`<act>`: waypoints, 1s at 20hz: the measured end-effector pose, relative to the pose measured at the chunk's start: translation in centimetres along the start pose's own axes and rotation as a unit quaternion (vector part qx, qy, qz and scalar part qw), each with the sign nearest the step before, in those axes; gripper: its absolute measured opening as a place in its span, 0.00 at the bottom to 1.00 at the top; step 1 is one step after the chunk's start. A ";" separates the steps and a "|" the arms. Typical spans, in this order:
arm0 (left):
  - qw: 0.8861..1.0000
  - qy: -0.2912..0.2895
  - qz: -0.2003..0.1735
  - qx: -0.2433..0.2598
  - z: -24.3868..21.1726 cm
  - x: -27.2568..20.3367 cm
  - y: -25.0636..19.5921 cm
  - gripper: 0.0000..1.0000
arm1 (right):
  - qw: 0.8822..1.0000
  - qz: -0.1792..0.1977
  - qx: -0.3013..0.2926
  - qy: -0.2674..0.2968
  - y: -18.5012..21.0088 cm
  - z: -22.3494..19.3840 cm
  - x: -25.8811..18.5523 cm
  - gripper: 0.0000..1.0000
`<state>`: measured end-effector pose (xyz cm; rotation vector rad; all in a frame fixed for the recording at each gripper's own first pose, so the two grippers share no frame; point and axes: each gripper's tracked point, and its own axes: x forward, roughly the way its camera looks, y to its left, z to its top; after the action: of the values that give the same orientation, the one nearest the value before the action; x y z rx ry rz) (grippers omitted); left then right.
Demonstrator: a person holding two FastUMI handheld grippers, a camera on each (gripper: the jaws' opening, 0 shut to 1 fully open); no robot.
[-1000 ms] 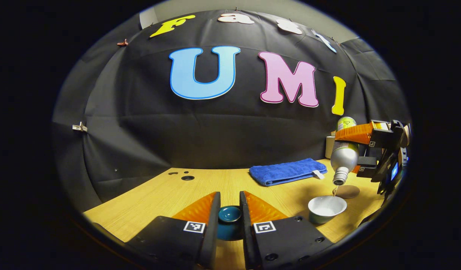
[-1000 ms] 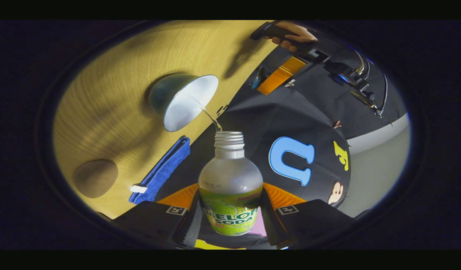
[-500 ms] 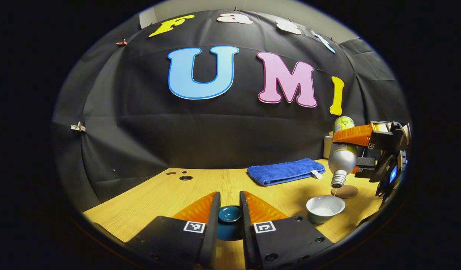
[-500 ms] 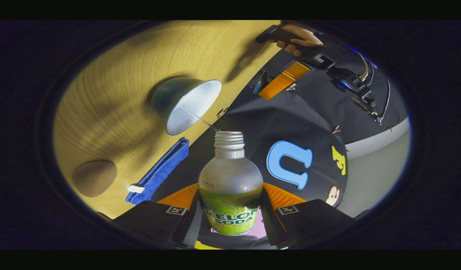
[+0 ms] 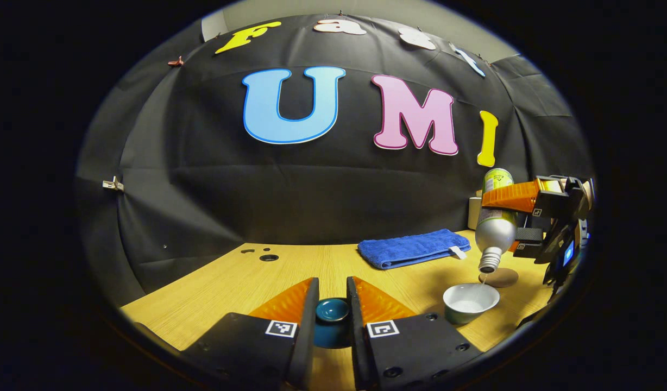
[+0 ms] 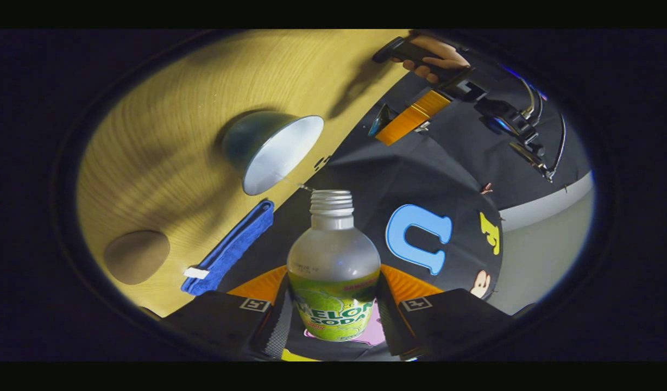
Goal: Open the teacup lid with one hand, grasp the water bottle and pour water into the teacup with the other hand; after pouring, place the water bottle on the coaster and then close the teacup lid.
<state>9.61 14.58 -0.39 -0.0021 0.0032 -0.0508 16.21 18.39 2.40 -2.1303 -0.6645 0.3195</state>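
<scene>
My right gripper [image 6: 331, 320] clamps the water bottle [image 6: 333, 271] inverted over the teacup [image 5: 470, 302] beside the coaster [image 5: 499, 277]; left gripper [image 5: 332, 304] clamps the teacup lid [image 5: 332, 320], left gripper view.

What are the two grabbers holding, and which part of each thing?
The right gripper clamps the water bottle around its labelled lower body, mouth tipped toward the teacup. The left gripper squeezes the sides of the teacup lid.

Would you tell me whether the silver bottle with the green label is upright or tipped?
Tipped: the silver bottle points mouth-down over the open white-lined teacup, held by the right gripper.
</scene>
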 end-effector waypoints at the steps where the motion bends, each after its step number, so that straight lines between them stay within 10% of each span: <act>1: 1.000 0.000 0.000 0.000 -0.1 0.0 0.0 0.33 | 1.000 0.001 0.001 0.000 0.0 0.1 -0.2 0.72; 20: 1.000 0.000 0.001 0.000 0.0 0.1 0.0 0.33 | 1.000 -0.002 0.019 0.018 -0.2 -1.0 -0.7 0.72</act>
<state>9.70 14.59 -0.39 -0.0018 0.0028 -0.0490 16.07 17.41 3.17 -2.0938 -0.6367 0.2889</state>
